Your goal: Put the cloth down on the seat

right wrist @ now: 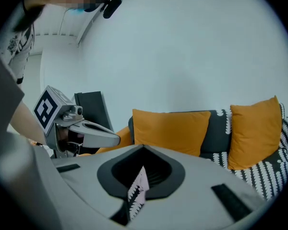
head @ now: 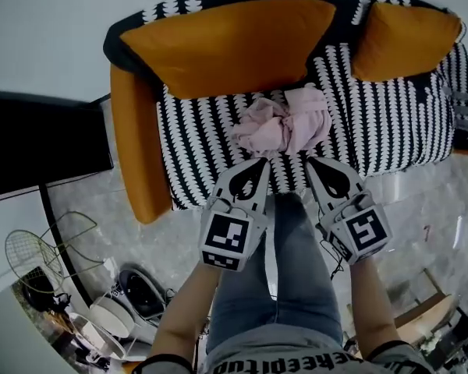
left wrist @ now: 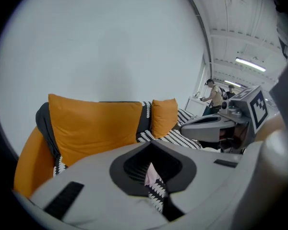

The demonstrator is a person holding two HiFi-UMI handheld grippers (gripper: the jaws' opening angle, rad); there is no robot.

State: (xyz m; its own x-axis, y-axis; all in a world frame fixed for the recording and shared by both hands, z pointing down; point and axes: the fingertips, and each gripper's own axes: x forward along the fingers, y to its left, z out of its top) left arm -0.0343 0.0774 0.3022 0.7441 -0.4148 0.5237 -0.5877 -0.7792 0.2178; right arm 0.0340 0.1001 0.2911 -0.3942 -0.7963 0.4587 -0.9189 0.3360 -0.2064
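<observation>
The pink cloth lies in a soft bunch on the black and white seat, in the upper middle of the head view. It sits in front of the big orange cushions, and none of it hangs over the front edge. So we think the cloth is down and the job is almost done.

The left gripper and the right gripper point up at the cloth from the lower middle of the picture. Their tips are just beside its near edge. Both have their jaws pressed together. In each gripper view we see only a thin slit between the jaws. A bit of pink and a bit of the seat pattern show through it, and these look like things lying farther off. We think nothing is pinched, but we cannot be fully sure about a tiny corner.

To end this well, we should go slow. If a corner feels stuck, we open the jaws a little first. Then we draw both grippers straight back toward the bottom of the picture, side by side. We should not poke or drag the bunch, or it could slide off the front and drop on the floor
</observation>
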